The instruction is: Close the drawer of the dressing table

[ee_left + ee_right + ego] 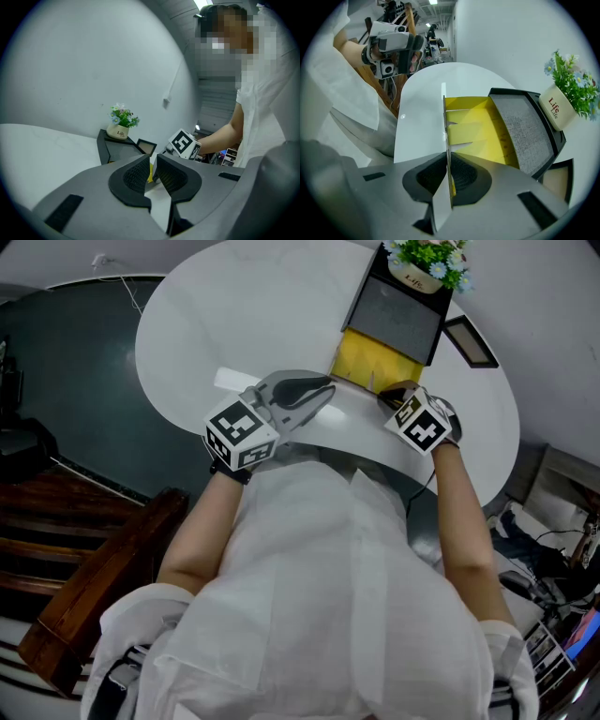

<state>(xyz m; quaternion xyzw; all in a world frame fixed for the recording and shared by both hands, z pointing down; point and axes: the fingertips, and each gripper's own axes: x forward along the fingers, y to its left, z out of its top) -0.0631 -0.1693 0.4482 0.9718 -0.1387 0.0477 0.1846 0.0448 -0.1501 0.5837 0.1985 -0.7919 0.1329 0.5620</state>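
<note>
The dressing table (253,315) has a white oval top. Its drawer (375,360) stands pulled out, with a yellow inside (478,126). My right gripper (389,395) points steeply down, shut on the top edge of the drawer's thin white front panel (422,122), which runs between the pads (464,176). My left gripper (323,395) hovers level just left of it over the table's near edge. Its jaws (150,161) stand a narrow slit apart, with nothing between them.
Behind the drawer a black tray-like box (398,310) stands with a potted flower (427,263) on it and a small picture frame (472,341) beside it. A white strip (234,381) lies on the tabletop. Dark wooden steps (84,559) are at left, cables and clutter at right.
</note>
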